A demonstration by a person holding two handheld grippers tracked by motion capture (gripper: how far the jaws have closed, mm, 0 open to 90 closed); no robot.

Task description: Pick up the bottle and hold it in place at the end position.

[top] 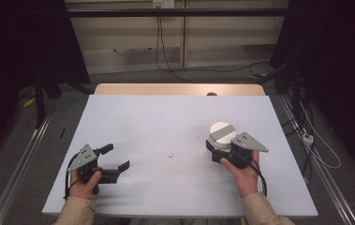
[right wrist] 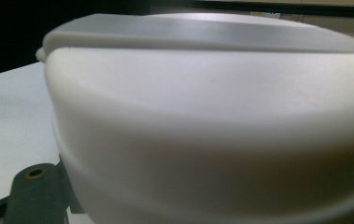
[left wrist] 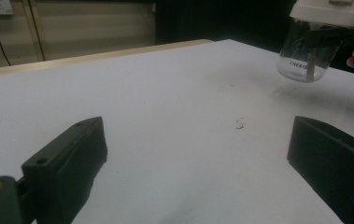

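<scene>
Already the white-lidded glass jar (left wrist: pixel 315 39) is clamped between the right gripper (top: pixel 218 151) jaws and lifted; setting down remains, while the left gripper (top: pixel 115 158) gapes empty.

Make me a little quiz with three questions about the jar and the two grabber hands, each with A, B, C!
1. Where is the jar?
A. Between the right gripper's fingers
B. Lying at the table's far edge
C. Between the left gripper's fingers

2. What colour is the lid?
A. Red
B. White
C. Blue

3. How are the left gripper's fingers?
A. Clamped on a cup
C. Shut on the jar
B. Spread apart with nothing between them

Answers:
1 A, the high view shows the right gripper closed on the jar below its lid.
2 B, the lid is white with a grey strip.
3 B, the left gripper view shows bare table between its fingers.
</scene>
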